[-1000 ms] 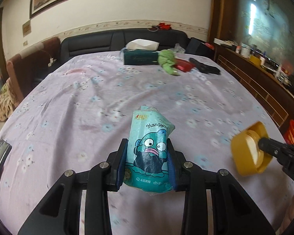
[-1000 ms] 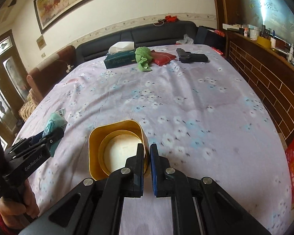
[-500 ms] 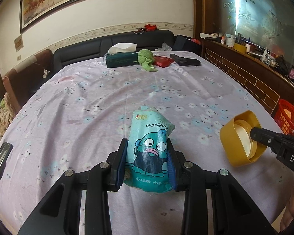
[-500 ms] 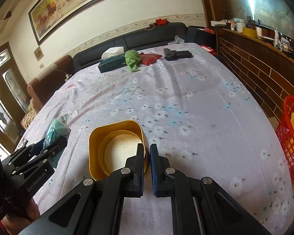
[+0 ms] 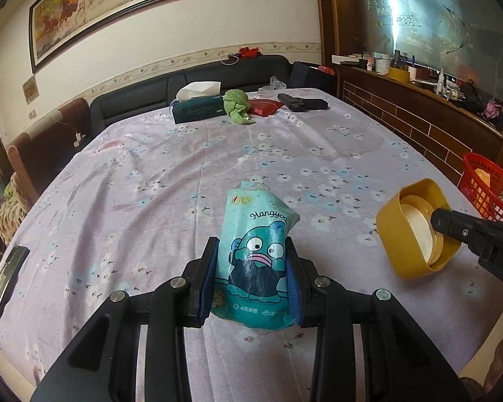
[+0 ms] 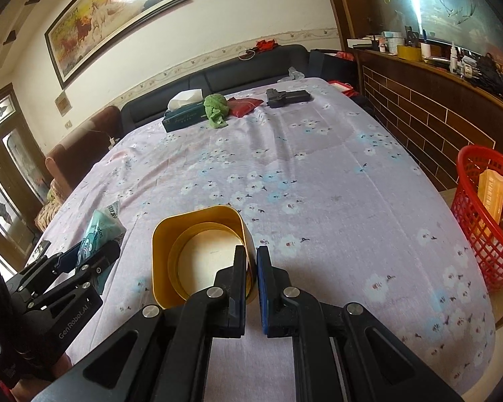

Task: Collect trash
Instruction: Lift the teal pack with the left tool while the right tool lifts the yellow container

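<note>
My left gripper [image 5: 251, 261] is shut on a teal tissue packet [image 5: 256, 254] with a cartoon fish face, held above the flowered tablecloth [image 5: 218, 154]. The packet [image 6: 99, 234] and left gripper [image 6: 94, 254] also show at the lower left of the right wrist view. My right gripper [image 6: 250, 261] is shut on the wall of a yellow square lid [image 6: 198, 251], its hollow side facing the camera. In the left wrist view that lid [image 5: 415, 231] hangs at the right, pinched by the right gripper [image 5: 441, 222]. A red mesh basket [image 6: 479, 214] stands beyond the table's right edge with items inside.
At the table's far end lie a green tissue box [image 5: 198, 109], a green cloth [image 5: 236, 104], a red pouch [image 5: 265, 106] and a black object [image 5: 301, 103]. A dark flat device [image 5: 6, 278] lies at the left edge. A brick-patterned counter [image 6: 429, 110] runs along the right.
Both grippers have moved rightward across the table with the packet and the lid still held. The red basket has come into view at the right.
</note>
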Motion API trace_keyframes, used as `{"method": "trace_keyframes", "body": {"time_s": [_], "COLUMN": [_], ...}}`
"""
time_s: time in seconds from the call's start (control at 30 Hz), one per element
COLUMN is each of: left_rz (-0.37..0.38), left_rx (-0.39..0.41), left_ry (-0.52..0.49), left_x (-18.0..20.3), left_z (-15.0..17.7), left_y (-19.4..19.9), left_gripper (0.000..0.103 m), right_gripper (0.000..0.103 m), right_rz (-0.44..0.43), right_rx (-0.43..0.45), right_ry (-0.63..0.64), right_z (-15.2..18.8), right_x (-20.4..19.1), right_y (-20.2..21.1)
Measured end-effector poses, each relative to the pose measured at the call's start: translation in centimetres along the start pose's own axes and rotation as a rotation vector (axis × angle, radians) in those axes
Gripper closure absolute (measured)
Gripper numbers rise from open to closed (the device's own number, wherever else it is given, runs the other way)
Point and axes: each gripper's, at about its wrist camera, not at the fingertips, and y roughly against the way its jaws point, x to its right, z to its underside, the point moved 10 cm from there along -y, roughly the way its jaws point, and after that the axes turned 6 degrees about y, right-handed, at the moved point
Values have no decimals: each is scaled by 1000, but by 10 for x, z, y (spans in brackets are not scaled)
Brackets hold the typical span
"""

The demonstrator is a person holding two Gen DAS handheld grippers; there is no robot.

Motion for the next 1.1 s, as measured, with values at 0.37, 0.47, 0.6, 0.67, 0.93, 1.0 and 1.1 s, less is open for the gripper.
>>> {"method": "trace_keyframes", "body": {"time_s": [0.37, 0.47, 0.6, 0.67, 0.93, 1.0, 1.1], "left_rz": [4, 8, 11, 12, 16, 17, 22], "left_rx": [10, 7, -2, -5, -14, -15, -16], "left_ry": [-43, -50, -56, -58, -65, -69, -74], "left_x": [18, 23, 27, 29, 33, 35, 40], "left_z": [-2, -2, -1, -1, -1, -2, -3], "left_y": [4, 2, -2, -4, -9, -10, -11], "left_gripper": [69, 69, 69, 69, 69, 69, 69], "right_gripper": [96, 96, 96, 96, 96, 96, 96], "right_rz": [9, 11, 12, 11, 8, 11, 12], "right_rx": [41, 40, 35, 31, 26, 27, 28], "right_ry": [-21, -31, -43, -49, -68, -71, -79], "right_z": [-1, -1, 0, 1, 2, 2, 2], "right_x": [13, 19, 26, 28, 37, 40, 44], "right_y": [18, 17, 15, 13, 11, 11, 11]}}
